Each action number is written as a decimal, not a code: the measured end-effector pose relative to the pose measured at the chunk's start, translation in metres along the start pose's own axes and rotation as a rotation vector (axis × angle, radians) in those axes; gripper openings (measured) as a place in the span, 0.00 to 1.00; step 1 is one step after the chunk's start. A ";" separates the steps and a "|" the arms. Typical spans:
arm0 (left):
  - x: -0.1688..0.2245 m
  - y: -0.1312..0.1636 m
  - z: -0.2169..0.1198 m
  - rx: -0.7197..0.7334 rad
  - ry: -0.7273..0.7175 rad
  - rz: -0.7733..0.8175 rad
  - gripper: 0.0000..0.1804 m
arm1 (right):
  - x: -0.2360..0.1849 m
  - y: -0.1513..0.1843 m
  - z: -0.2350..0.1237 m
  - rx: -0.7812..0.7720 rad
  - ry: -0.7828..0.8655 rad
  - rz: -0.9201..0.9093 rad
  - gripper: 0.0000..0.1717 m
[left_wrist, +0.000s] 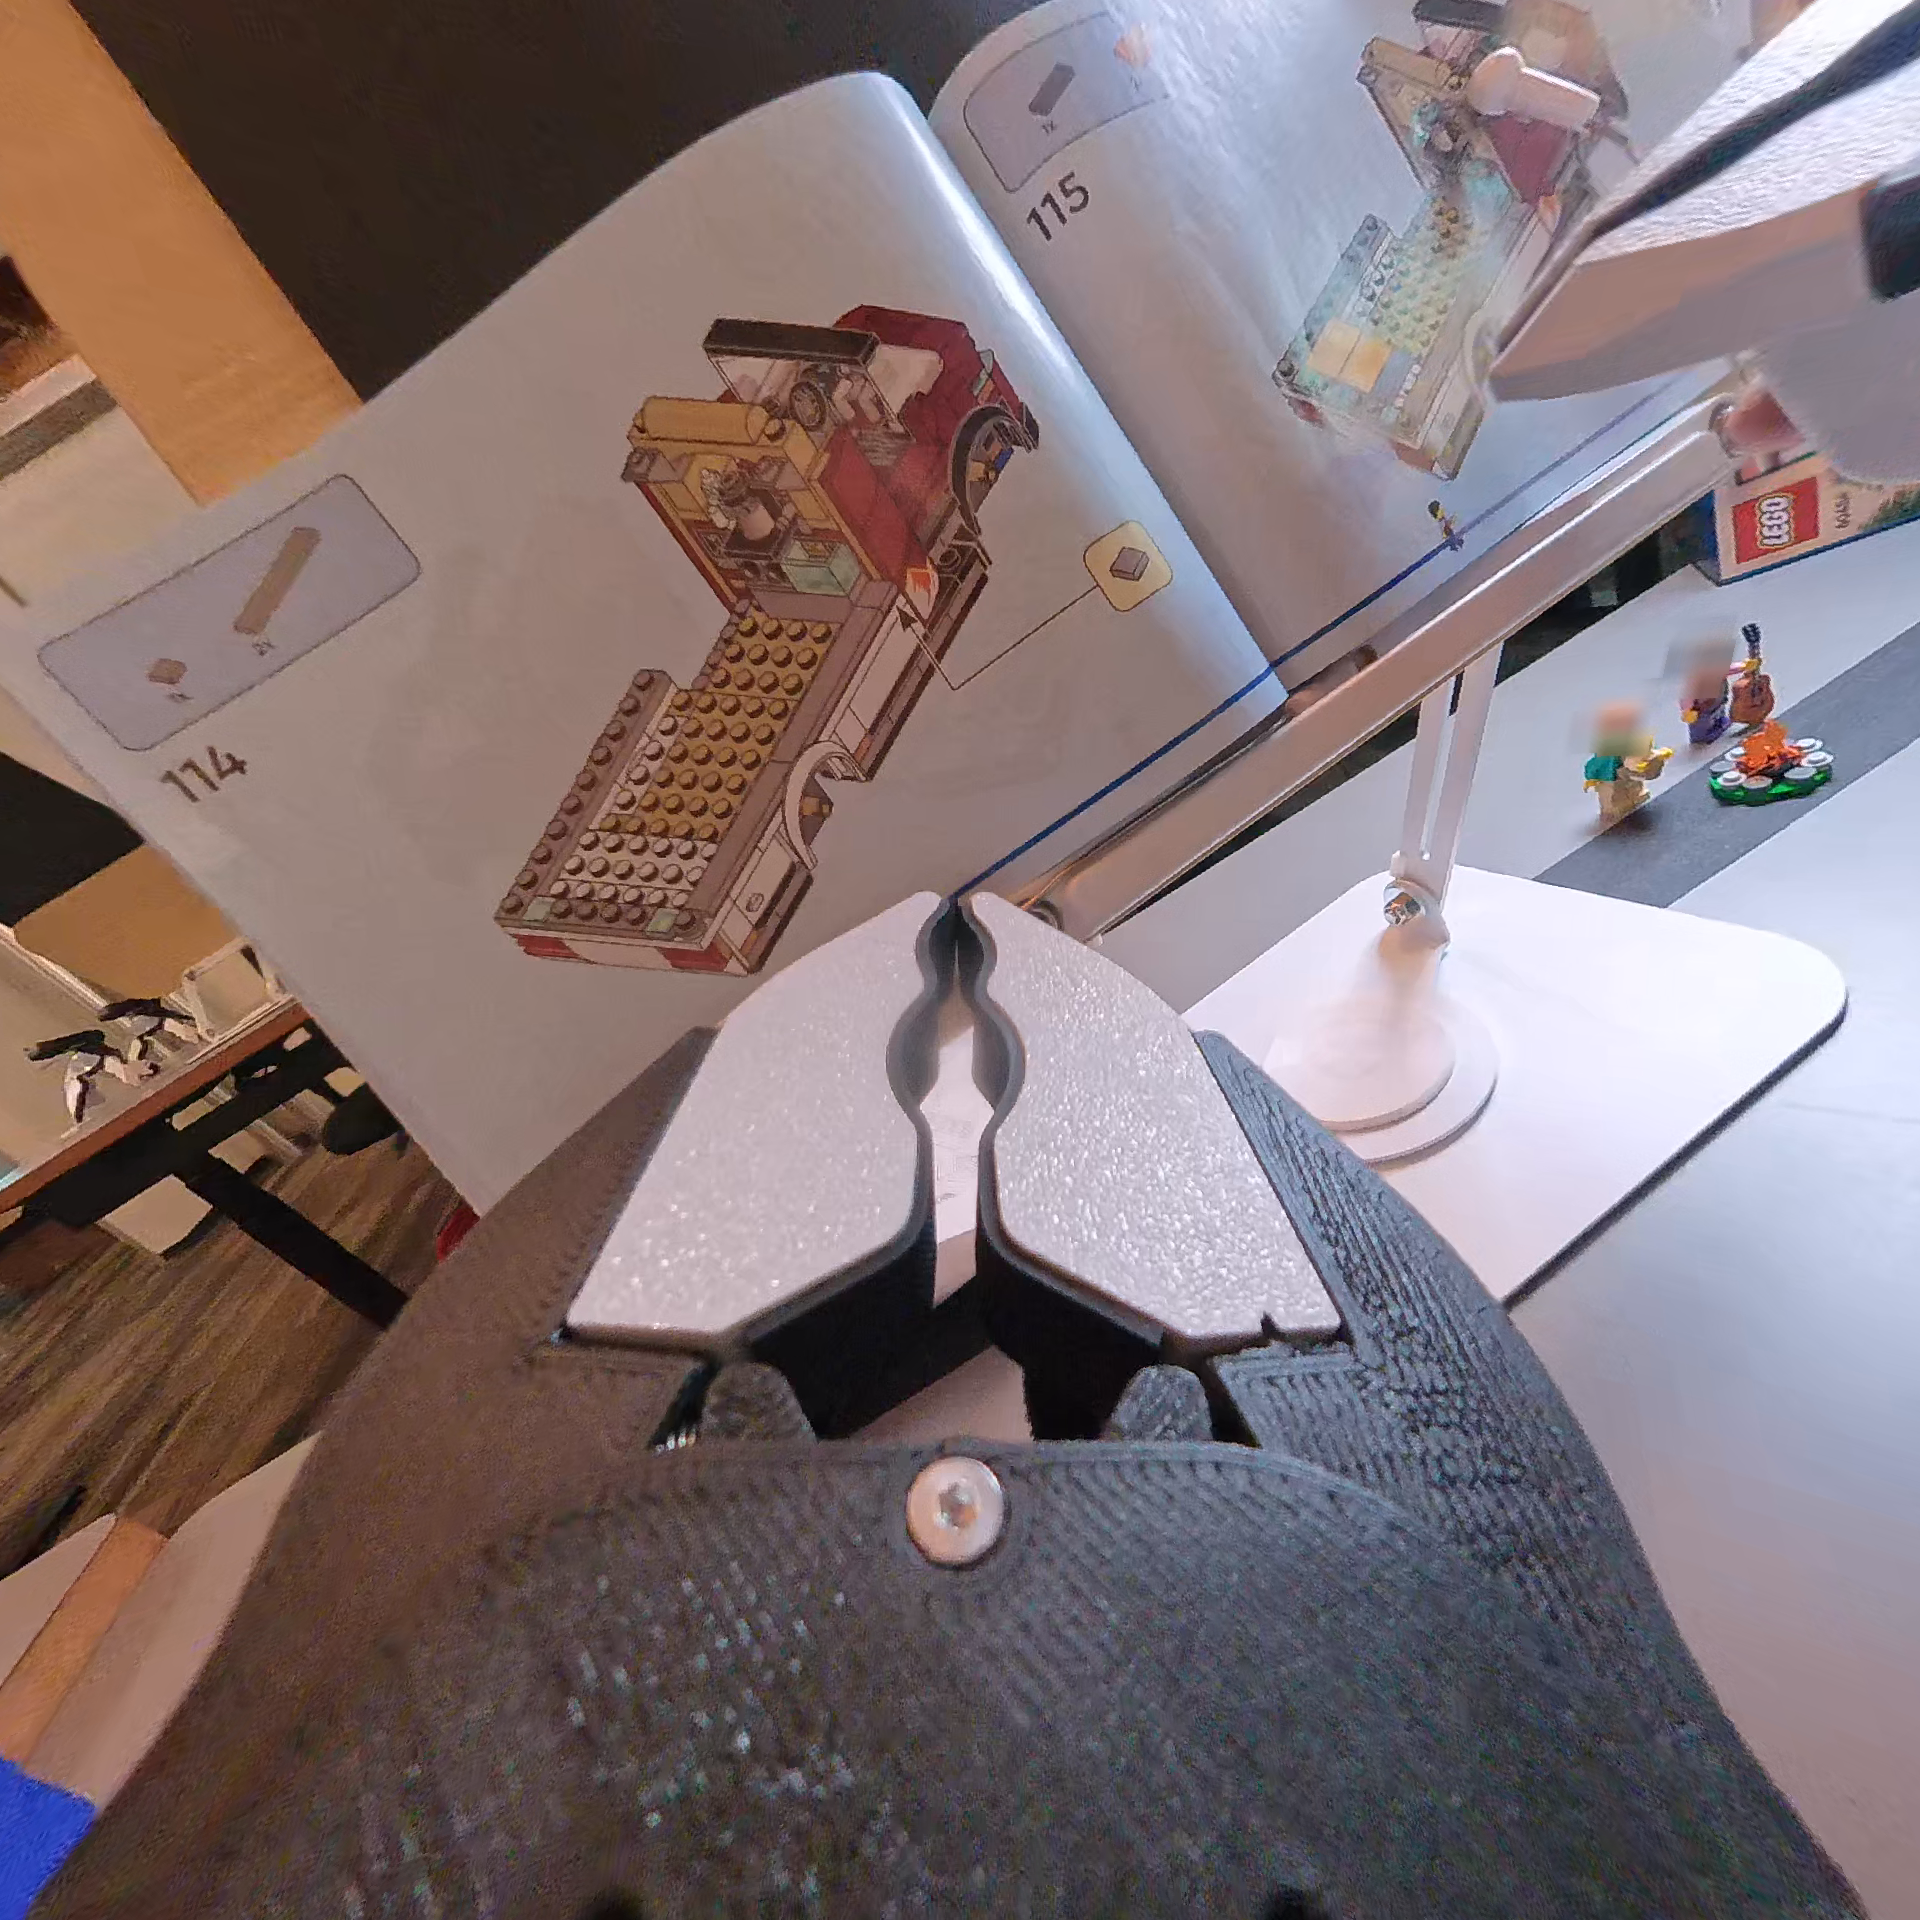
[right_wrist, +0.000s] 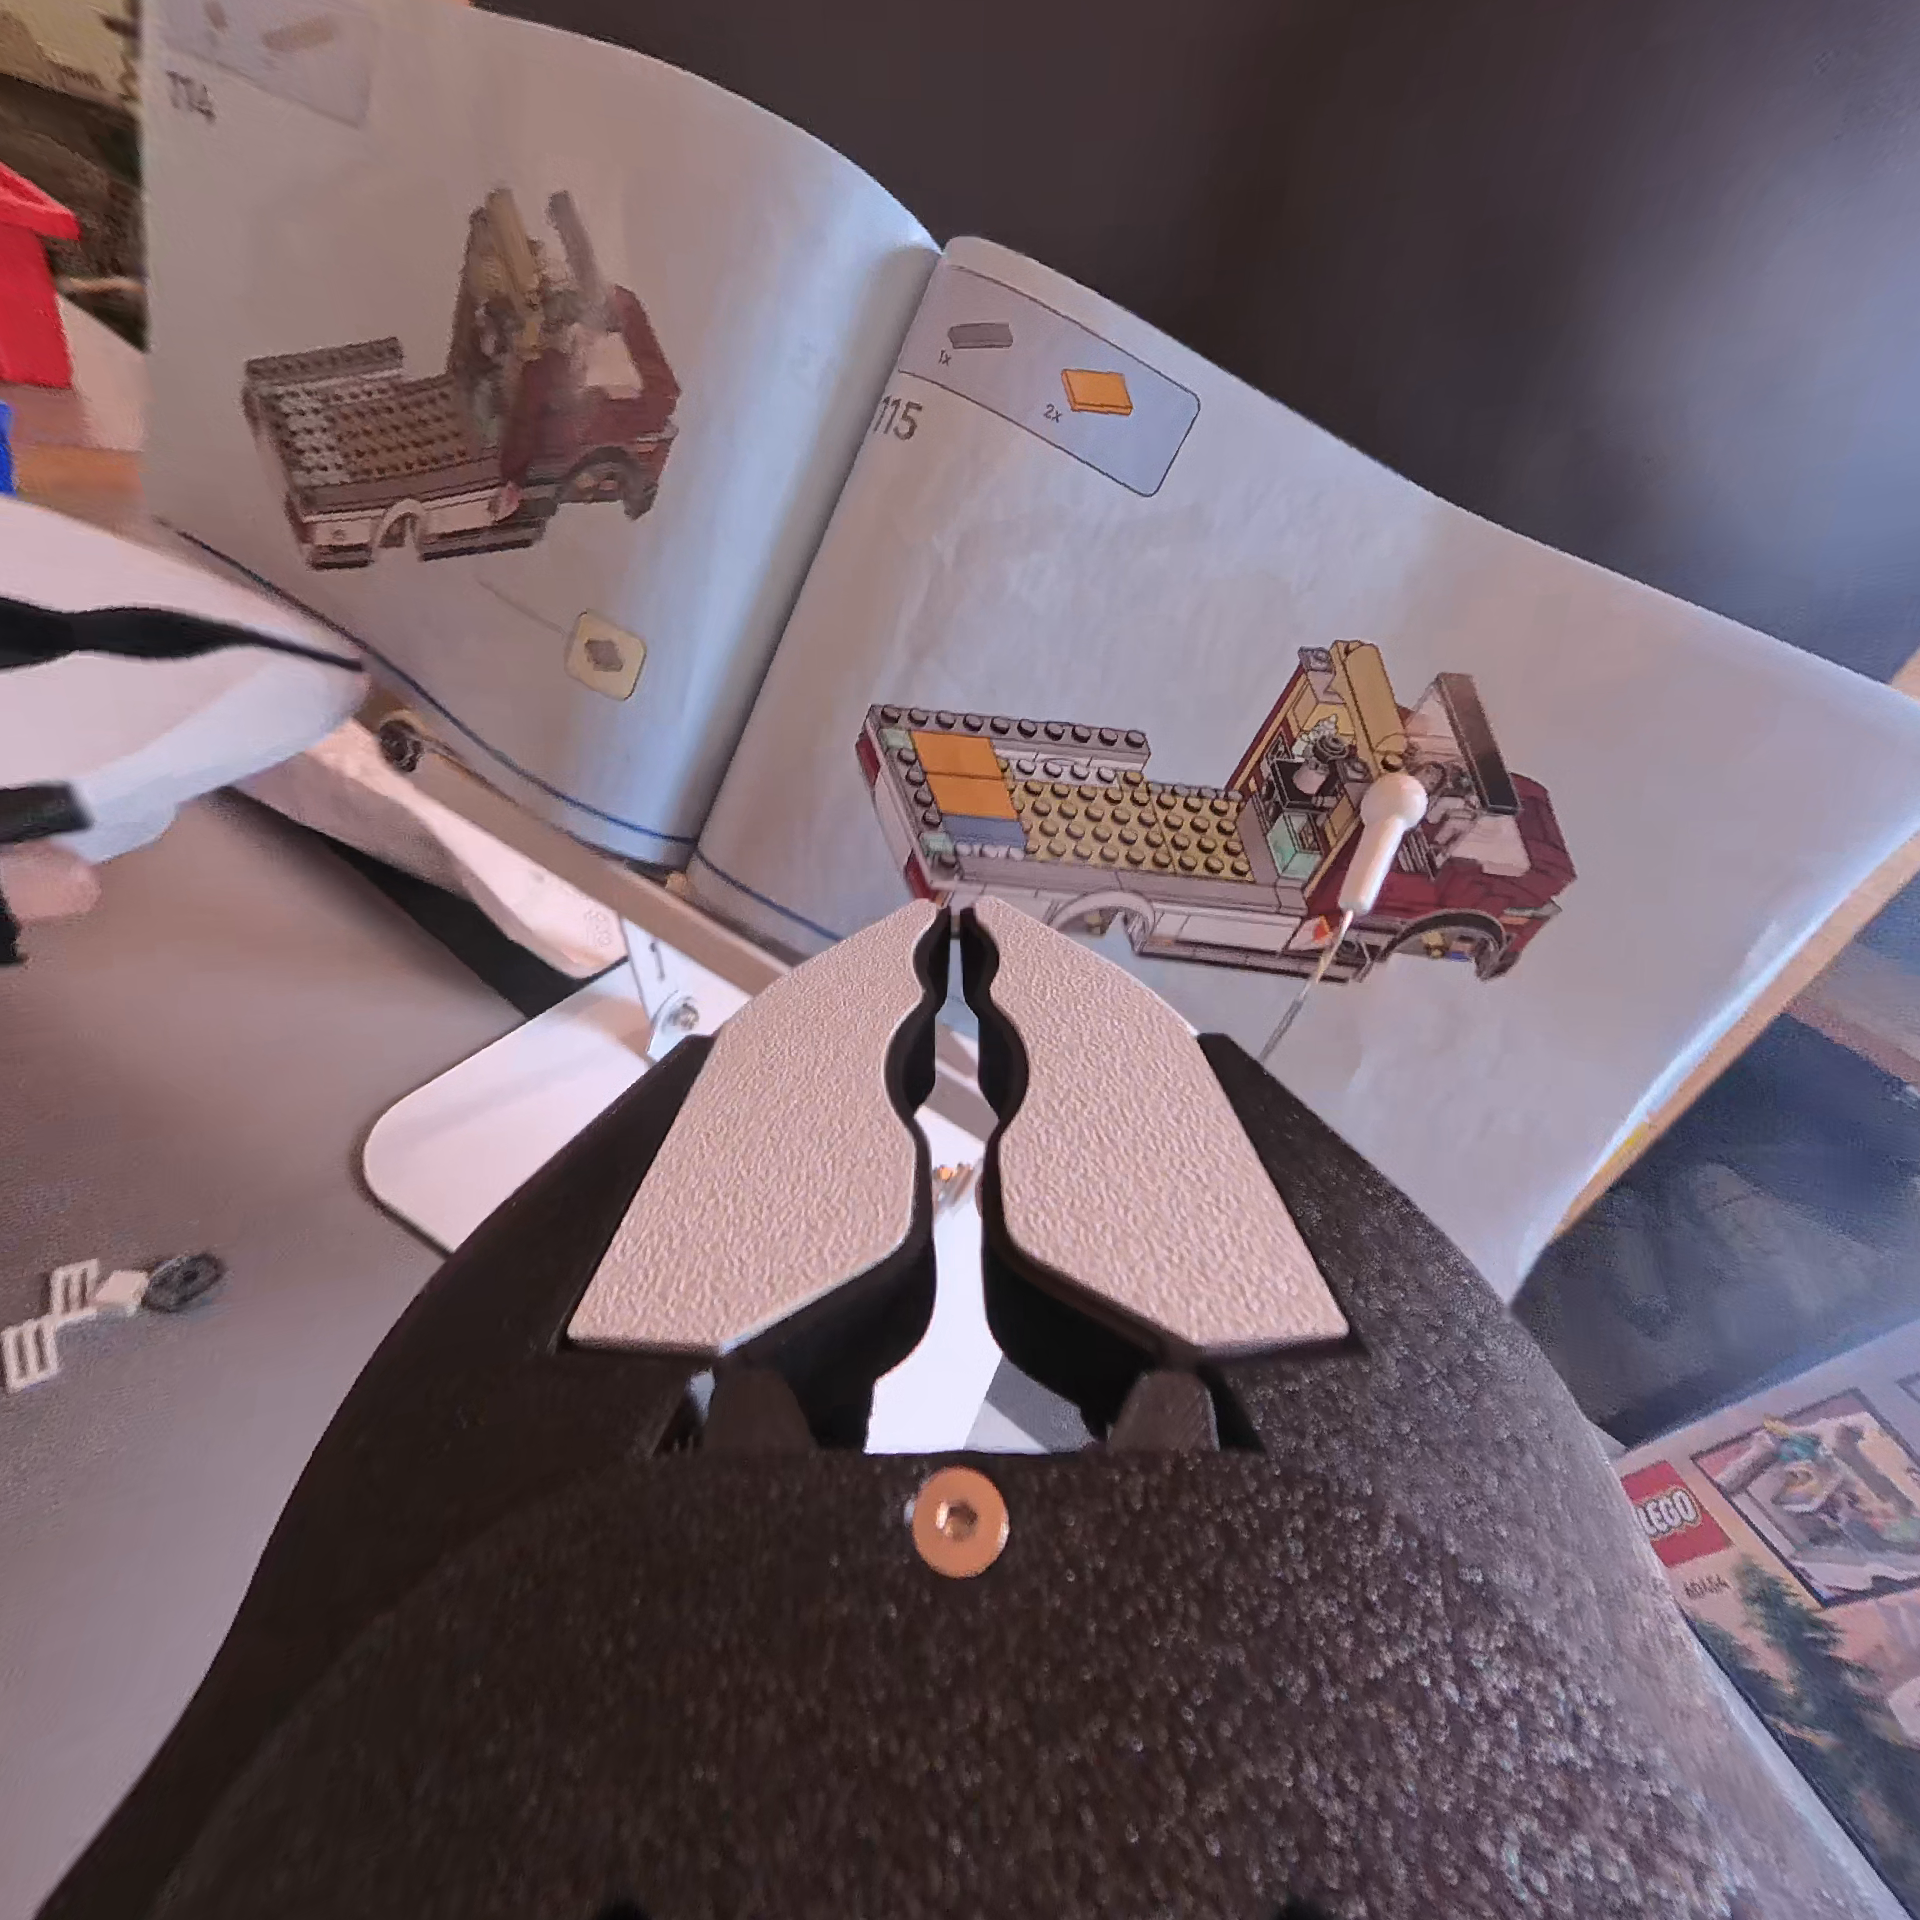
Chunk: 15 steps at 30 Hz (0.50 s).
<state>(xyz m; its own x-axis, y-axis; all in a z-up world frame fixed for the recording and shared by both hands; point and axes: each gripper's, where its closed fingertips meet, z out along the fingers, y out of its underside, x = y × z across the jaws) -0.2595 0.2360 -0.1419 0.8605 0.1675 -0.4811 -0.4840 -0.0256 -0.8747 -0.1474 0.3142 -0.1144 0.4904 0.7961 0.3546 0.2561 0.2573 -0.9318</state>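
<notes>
A: Where's the open instruction booklet (right_wrist: 1039, 582)?
B: Propped on the white stand (left_wrist: 1455, 997), just ahead of both grippers.
A: And the fingers?
B: Left gripper (left_wrist: 954, 914): pressed together, holding nothing. Right gripper (right_wrist: 954, 920): nearly together, a sliver apart, nothing between.
A: Anything else?
B: Loose pieces (right_wrist: 104, 1299) lie on the table; small figures (left_wrist: 1704, 727) stand apart.

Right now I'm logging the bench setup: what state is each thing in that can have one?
Left gripper: shut, holding nothing.
Right gripper: nearly shut, holding nothing.
Instruction booklet: open, propped on stand.
White stand: upright on its base plate.
Toy figures: standing.
Toy box: lying flat.
</notes>
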 end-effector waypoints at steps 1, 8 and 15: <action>-0.001 -0.002 -0.001 0.006 -0.001 -0.011 0.00 | -0.002 0.002 -0.009 0.005 -0.010 -0.005 0.02; -0.013 -0.024 -0.008 0.070 -0.034 -0.075 0.00 | -0.016 0.020 -0.106 0.034 -0.087 0.029 0.05; -0.055 -0.012 -0.005 0.019 -0.124 -0.175 0.00 | -0.018 0.038 -0.201 0.024 -0.098 0.090 0.05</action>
<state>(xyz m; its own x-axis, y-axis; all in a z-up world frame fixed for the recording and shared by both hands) -0.3003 0.2224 -0.1052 0.9060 0.2880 -0.3101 -0.3329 0.0325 -0.9424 0.0208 0.2001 -0.1403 0.4262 0.8660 0.2616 0.1943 0.1948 -0.9614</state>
